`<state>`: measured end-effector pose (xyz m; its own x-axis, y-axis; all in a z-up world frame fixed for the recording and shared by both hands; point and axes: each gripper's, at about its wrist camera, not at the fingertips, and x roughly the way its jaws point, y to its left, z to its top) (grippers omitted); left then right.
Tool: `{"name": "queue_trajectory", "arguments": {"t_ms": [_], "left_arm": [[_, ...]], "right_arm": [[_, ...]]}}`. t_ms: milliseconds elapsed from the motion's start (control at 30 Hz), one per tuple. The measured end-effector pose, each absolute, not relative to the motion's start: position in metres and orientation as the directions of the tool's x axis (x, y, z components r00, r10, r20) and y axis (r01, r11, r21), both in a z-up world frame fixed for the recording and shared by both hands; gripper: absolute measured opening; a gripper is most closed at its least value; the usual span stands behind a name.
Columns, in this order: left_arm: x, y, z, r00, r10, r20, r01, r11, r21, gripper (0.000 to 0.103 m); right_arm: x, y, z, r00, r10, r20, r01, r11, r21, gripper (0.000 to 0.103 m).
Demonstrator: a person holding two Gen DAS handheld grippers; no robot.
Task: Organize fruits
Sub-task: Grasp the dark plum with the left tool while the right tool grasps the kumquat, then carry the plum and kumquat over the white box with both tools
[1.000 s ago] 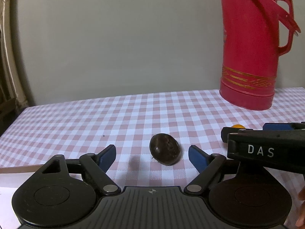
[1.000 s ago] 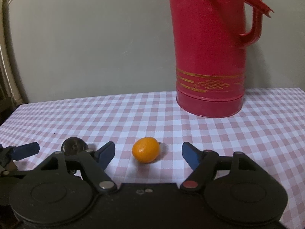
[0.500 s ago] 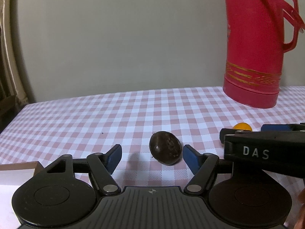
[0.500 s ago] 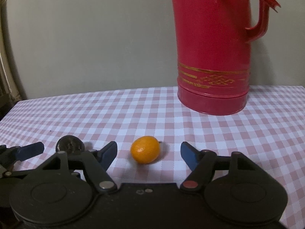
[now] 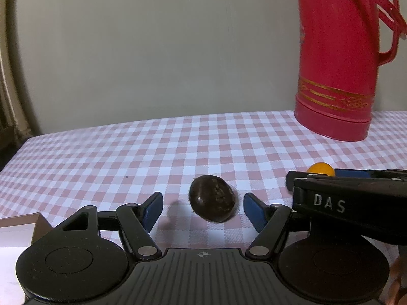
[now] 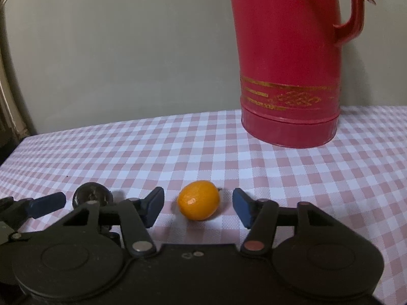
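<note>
- Left wrist view, left to right: I see a corner of a box [image 5: 28, 225] at the left edge, on the checked tablecloth [image 5: 178, 147].
- My left gripper [image 5: 203, 209] has its jaws apart; they have just been closing. The dark fruit [image 5: 211, 201] lies on the cloth between the blue pads [image 5: 152, 209], with a gap on each side, narrower on the right.
- Further right, the other tool crosses the view, marked "DAS". The red jug [image 5: 338, 58] stands upright near the wall.
- Right wrist view, left to right: the dark fruit shows just beyond the left finger.
- My right gripper [image 6: 198, 207] is also apart, jaws just been closing. The orange fruit [image 6: 199, 204] sits on the cloth between the pads, touching neither.
- The jug stands behind, to the right.
</note>
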<state>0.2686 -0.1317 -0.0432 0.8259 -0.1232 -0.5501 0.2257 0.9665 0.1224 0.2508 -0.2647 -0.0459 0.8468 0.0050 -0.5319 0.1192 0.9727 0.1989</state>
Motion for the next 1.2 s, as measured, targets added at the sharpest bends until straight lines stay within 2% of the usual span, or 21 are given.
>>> {"name": "queue_trajectory", "arguments": {"t_ms": [33, 67, 267, 300, 333, 367, 833, 1200], "left_arm": [[0.268, -0.133, -0.043, 0.826, -0.128, -0.549, 0.234, 0.964, 0.127, 0.054], [0.268, -0.135, -0.043, 0.826, -0.132, -0.548, 0.241, 0.961, 0.132, 0.052], [0.267, -0.134, -0.042, 0.823, -0.14, -0.551, 0.248, 0.96, 0.127, 0.05], [0.267, -0.134, -0.043, 0.822, -0.142, -0.551, 0.25, 0.96, 0.125, 0.039], [0.267, -0.134, -0.043, 0.822, -0.144, -0.551, 0.25, 0.96, 0.122, 0.039], [0.267, -0.133, -0.042, 0.822, -0.142, -0.551, 0.247, 0.961, 0.121, 0.039], [0.255, -0.129, -0.035, 0.857, -0.143, -0.494, 0.233, 0.964, 0.125, 0.038], [0.222, -0.115, -0.034, 0.843, -0.156, -0.514, 0.254, 0.959, 0.125, 0.038]], "right_arm": [[0.251, -0.264, -0.046, 0.847, 0.006, -0.531, 0.117, 0.973, 0.198, 0.047], [0.251, -0.262, -0.046, 0.848, 0.013, -0.53, 0.11, 0.974, 0.2, 0.045], [0.251, -0.262, -0.047, 0.848, 0.031, -0.528, 0.097, 0.972, 0.213, 0.041], [0.251, -0.262, -0.047, 0.849, 0.033, -0.528, 0.095, 0.972, 0.213, 0.041], [0.251, -0.263, -0.047, 0.85, 0.035, -0.526, 0.094, 0.972, 0.217, 0.04], [0.25, -0.263, -0.047, 0.851, 0.035, -0.523, 0.097, 0.97, 0.223, 0.025], [0.242, -0.268, -0.042, 0.855, 0.026, -0.517, 0.106, 0.969, 0.224, 0.026], [0.222, -0.27, -0.028, 0.859, 0.046, -0.51, 0.093, 0.965, 0.243, 0.026]]}}
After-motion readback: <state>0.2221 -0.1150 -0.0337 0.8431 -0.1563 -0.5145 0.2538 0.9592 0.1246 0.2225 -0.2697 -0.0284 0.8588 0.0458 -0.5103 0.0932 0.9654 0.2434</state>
